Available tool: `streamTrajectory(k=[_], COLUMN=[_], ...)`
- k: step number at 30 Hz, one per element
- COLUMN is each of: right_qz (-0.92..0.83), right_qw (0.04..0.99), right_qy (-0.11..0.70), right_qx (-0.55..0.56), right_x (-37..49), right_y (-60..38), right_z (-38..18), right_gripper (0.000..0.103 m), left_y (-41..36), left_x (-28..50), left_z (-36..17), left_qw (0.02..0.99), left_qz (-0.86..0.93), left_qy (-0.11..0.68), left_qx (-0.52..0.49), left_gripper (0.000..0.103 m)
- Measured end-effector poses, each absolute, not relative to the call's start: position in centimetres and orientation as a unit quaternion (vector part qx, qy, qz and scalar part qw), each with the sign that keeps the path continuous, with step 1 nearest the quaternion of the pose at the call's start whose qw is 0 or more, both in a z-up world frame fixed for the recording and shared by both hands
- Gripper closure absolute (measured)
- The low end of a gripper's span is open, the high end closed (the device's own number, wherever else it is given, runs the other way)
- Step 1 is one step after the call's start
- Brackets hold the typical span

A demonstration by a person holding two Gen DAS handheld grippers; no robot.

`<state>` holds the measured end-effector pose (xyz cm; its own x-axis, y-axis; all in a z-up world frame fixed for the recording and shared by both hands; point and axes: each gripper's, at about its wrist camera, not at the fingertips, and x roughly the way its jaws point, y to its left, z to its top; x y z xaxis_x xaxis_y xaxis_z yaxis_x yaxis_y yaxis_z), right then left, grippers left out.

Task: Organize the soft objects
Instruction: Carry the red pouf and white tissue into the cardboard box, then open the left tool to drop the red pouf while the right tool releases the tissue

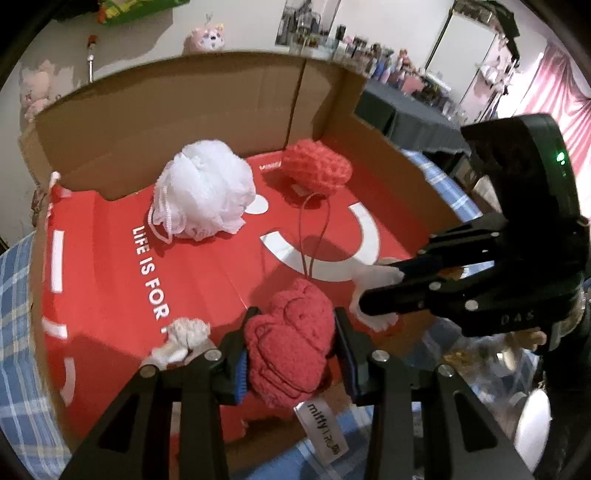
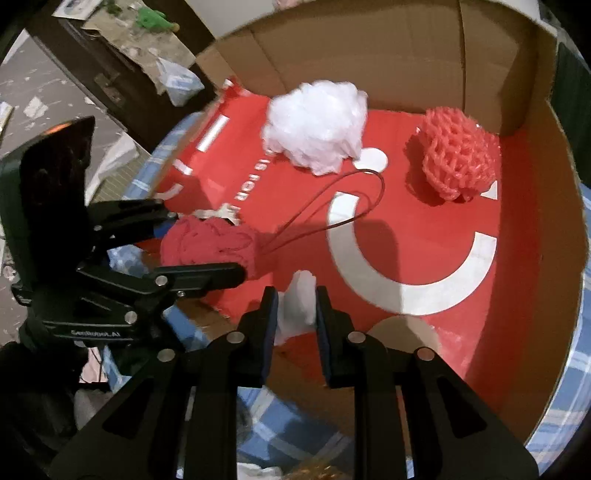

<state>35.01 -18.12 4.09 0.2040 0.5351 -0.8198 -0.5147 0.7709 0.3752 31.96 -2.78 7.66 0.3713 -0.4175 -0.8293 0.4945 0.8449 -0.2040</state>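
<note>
step: carrying toys over cardboard box [image 1: 192, 122] | left gripper [image 1: 291, 354] clamps red knitted toy [image 1: 288, 350] | right gripper [image 2: 297, 314] pinches white soft toy [image 2: 299, 302] | next: lower, release beside white pouf [image 1: 205, 188]

We see a white wall [image 1: 251, 33] at the back. A pink plush toy [image 1: 207, 37] sits up there, and a picture [image 1: 308, 22] hangs near it. A long table with a dark cloth [image 1: 406, 110] holds many small bottles and figures [image 1: 376, 59]. A pink curtain [image 1: 554, 88] glows bright at the side. Under everything lies a blue checked cloth [image 1: 18, 302]. In the other view, the grey floor [image 2: 40, 81] has bits of paper on it, and a green toy [image 2: 153, 18] lies on dark furniture [image 2: 92, 48].
</note>
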Motion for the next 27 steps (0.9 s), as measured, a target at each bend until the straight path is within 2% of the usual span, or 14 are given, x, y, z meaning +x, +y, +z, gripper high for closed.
streamTrajectory(k=[6,20,24,27], right_qz=[0.328,0.311,0.307,0.303], right_qw=[0.760,0.750,0.753,0.755], right_qy=[0.561,0.582,0.579,0.577], right_qx=[-0.002,-0.040,-0.064,-0.076], right_x=[36.0,36.5,36.4,36.2], right_y=[-17.6,-16.2,-14.9,-14.3], right_z=[3.2,2.1,2.0,2.0], right_gripper=[0.082,0.082,0.081,0.079], left_y=[-3.3,-4.5,-4.9,-5.1], left_x=[33.8,34.8,34.8,35.0], left_z=[6.5,5.0,4.9,4.8], left_qw=[0.803,0.782,0.781,0.782], left_qz=[-0.271,-0.262,-0.264,-0.262], left_qy=[0.529,0.562,0.562,0.562], left_qx=[0.042,0.063,0.064,0.064], left_gripper=[0.061,0.058,0.054,0.047])
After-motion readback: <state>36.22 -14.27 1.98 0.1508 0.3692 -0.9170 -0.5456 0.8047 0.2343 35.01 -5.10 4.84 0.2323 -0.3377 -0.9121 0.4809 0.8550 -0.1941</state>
